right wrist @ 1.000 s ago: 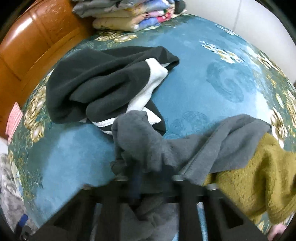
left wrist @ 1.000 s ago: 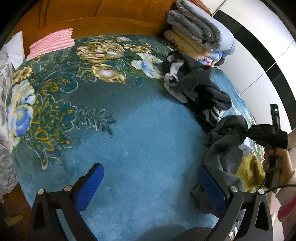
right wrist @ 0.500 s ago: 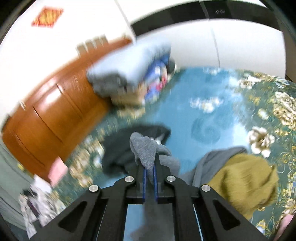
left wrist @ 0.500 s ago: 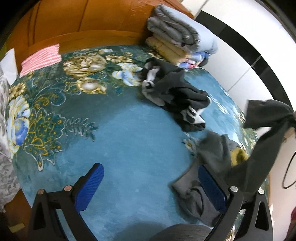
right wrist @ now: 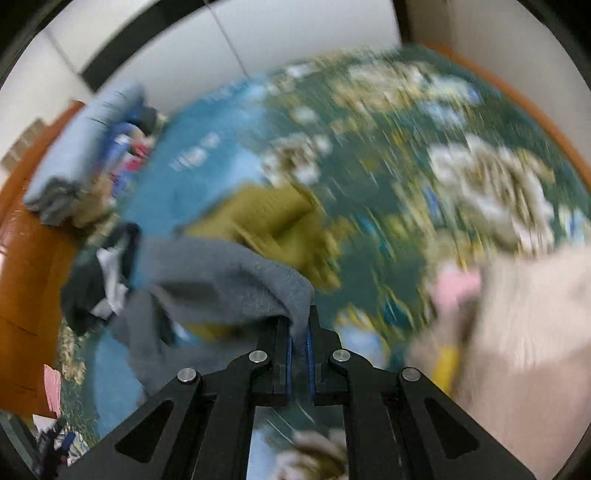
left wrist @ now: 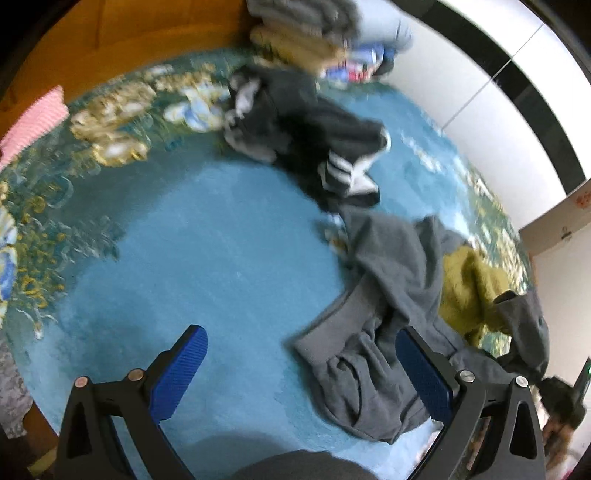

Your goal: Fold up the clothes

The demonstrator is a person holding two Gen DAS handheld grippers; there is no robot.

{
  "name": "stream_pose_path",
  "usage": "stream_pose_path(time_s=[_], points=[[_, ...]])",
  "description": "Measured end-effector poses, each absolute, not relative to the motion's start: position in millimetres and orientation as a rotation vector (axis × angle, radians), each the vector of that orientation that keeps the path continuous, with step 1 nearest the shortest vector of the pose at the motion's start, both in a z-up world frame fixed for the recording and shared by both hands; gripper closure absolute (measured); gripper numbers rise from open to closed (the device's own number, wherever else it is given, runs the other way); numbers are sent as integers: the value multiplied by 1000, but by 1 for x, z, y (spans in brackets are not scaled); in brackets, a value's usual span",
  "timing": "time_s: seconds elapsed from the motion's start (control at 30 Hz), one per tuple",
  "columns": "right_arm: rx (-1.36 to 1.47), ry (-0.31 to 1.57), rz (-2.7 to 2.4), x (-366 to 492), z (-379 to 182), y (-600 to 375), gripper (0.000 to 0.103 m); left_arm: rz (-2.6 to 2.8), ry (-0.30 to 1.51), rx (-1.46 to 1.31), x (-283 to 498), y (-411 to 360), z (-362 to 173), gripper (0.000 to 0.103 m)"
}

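A grey garment (left wrist: 384, 295) lies crumpled on the teal floral blanket (left wrist: 207, 251) at the lower right of the left wrist view. My left gripper (left wrist: 301, 373) is open and empty, its right finger (left wrist: 424, 376) over the garment's edge. My right gripper (right wrist: 299, 336) is shut on a corner of the grey garment (right wrist: 229, 280), which hangs stretched to the left. The right wrist view is blurred by motion. The right gripper also shows in the left wrist view (left wrist: 557, 398) at the far right, with grey cloth trailing to it.
A black garment with white stripes (left wrist: 317, 147) lies beyond the grey one. An olive knit garment (left wrist: 469, 284) lies to its right, also in the right wrist view (right wrist: 273, 218). A stack of folded clothes (left wrist: 317, 33) stands at the back. A pink cloth (left wrist: 33, 122) is far left.
My right gripper has swung to the right and down with the grey garment's corner, pulling the cloth out. The left gripper has shifted closer to the garment and stays open.
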State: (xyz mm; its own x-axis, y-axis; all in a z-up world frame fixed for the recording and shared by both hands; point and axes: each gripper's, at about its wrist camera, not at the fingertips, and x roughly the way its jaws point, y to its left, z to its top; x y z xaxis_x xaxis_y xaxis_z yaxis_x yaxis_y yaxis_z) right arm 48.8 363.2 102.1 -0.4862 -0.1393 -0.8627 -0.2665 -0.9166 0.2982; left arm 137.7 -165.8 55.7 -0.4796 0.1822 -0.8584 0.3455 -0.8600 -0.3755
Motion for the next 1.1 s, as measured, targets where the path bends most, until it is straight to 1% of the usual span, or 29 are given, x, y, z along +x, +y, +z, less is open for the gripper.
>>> stream_pose_path(time_s=[0.1,0.27,0.33,0.5,0.57,0.63,0.77,0.8,0.87,0.9,0.93,0.97,1.0,1.03,1.1], points=[[-1580,621,2581,55,95,365,97,-2414,817,1695,113,-158,33,0],[-1588,574,2651,55,107,365,96,-2284,841,1944,85,-153,-7,1],[-1595,574,2663,56,107,367,96,-2198,903,2049,80,-155,-30,1],[-1627,562,2647,58,97,367,96,-2053,1098,2151,76,-167,-69,5],[-1635,568,2631,59,95,369,96,-1998,1192,2190,77,-167,-82,12],[-1641,575,2614,59,93,370,95,-1967,1241,2226,76,-164,-91,21],[-1647,559,2603,57,94,369,95,-1945,1293,2271,74,-159,-98,30],[-1649,552,2602,56,94,368,95,-1949,1310,2279,73,-157,-98,34],[-1653,537,2602,55,96,364,95,-1952,1357,2300,72,-152,-99,48],[-1654,530,2601,54,96,362,95,-1948,1355,2312,72,-150,-99,60],[-1656,524,2601,54,97,360,95,-1944,1350,2324,72,-148,-99,68],[-1656,520,2602,53,98,358,95,-1939,1333,2326,73,-148,-98,73],[-1655,516,2604,53,99,356,95,-1935,1315,2328,73,-147,-97,83],[-1655,513,2605,53,100,355,95,-1955,1314,2301,74,-151,-93,89],[-1653,512,2610,54,104,351,95,-1999,1315,2241,77,-157,-82,92]])
